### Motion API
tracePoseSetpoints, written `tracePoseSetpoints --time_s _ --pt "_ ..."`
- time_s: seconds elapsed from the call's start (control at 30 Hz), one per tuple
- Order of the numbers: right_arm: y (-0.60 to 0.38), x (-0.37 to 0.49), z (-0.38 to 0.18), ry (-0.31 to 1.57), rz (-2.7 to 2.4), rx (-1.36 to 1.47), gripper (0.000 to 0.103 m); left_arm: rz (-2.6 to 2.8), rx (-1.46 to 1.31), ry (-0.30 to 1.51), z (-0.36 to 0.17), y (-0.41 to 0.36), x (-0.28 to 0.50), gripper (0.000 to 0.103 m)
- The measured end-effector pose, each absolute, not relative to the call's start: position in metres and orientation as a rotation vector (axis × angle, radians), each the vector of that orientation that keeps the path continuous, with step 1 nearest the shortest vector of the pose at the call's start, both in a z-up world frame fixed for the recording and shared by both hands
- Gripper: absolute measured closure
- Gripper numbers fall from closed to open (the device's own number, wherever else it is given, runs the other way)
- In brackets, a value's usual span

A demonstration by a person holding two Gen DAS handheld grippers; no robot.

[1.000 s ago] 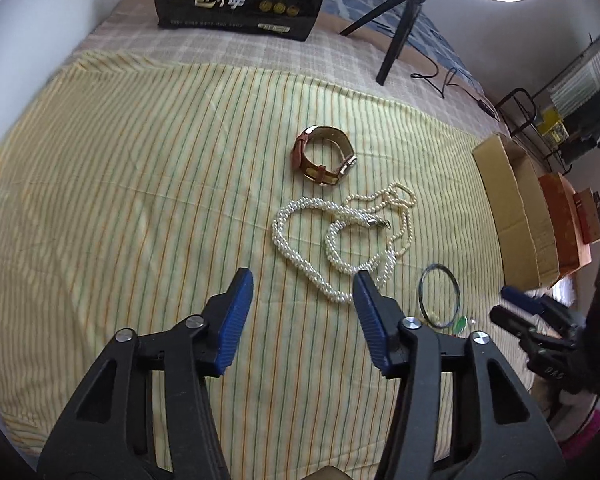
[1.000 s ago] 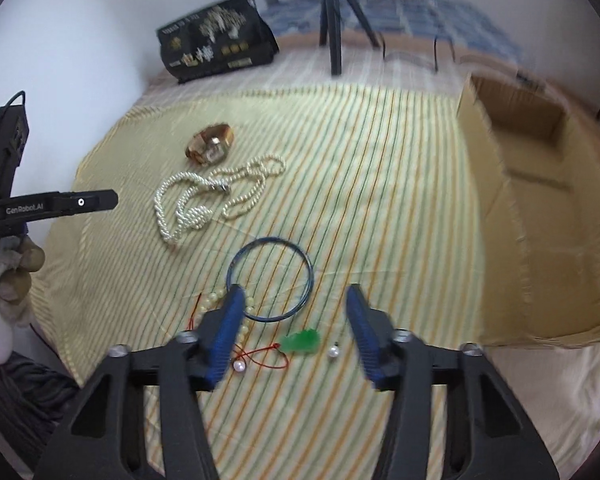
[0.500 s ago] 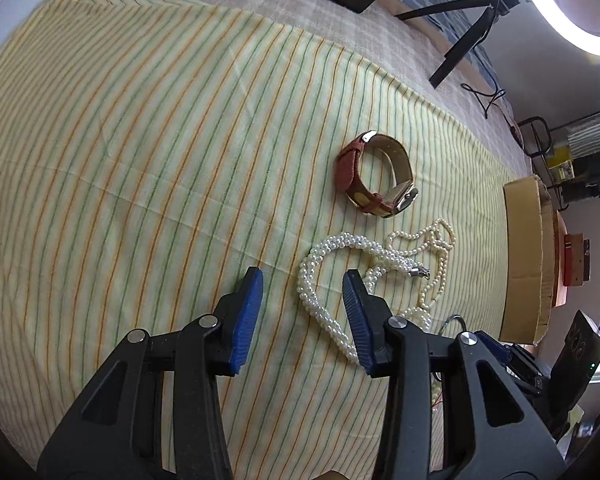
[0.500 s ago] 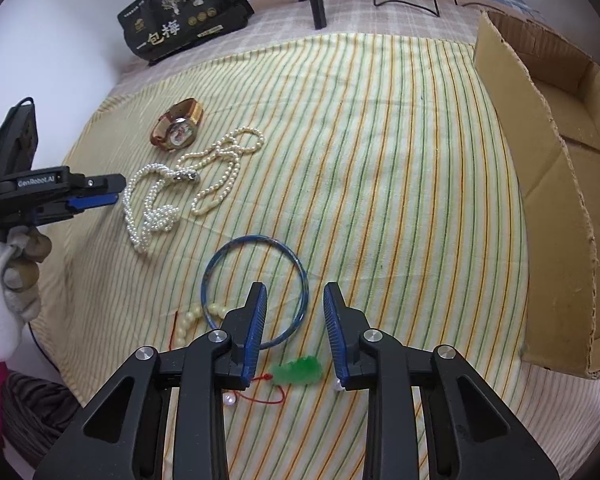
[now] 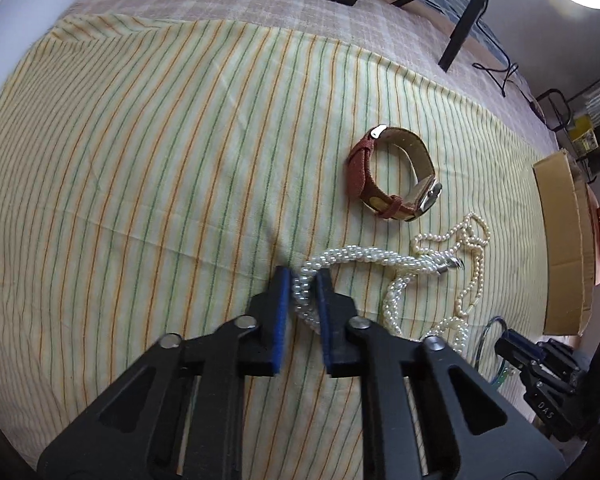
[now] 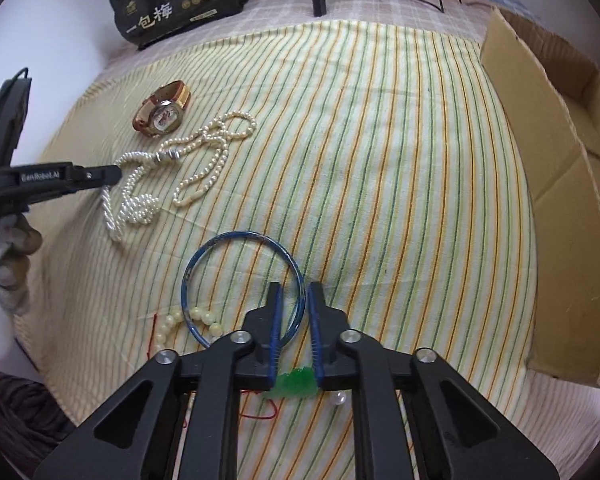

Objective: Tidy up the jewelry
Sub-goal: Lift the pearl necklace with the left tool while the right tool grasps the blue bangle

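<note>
Left gripper point(image 5: 302, 280) is clamping the pearl rope point(image 5: 364, 256), its loop trailing right across the bedspread point(image 5: 140, 160); right gripper point(image 6: 294, 300) is pinching the bangle point(image 6: 236, 236) rim, box point(image 6: 560, 200) lying farther right.

My striped cloth point(image 6: 380, 160) carries a watch point(image 6: 162, 114); nearer me (just beside it) lie pearl strands point(image 6: 172, 168), then a blue bangle point(image 6: 242, 280).
</note>
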State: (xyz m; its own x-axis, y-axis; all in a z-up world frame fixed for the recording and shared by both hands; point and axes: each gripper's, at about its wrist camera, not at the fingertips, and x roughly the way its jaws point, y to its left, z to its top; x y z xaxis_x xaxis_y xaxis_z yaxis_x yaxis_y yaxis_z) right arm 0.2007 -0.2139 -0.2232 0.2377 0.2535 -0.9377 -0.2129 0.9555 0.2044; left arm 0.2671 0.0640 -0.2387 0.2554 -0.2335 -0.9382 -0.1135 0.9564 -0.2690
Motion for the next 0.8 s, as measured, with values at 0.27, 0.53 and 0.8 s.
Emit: tracePoseSetpoints --time_s 0.27,0.53,0.8 --pt "-0.217 0.198 -0.202 1.236 0.352 0.099 0.100 -0.128 -0.398 1.260 -0.210 0.076 0.255 0.097" --pt "-0.208 0.193 -0.173 1.165 0.412 0.165 0.100 -0.236 -0.455 1.159 -0.159 0.069 0.232 0.097" --pt "-0.220 0.184 -0.134 1.060 0.426 0.195 0.101 -0.340 -0.529 1.069 -0.119 0.053 0.224 0.097"
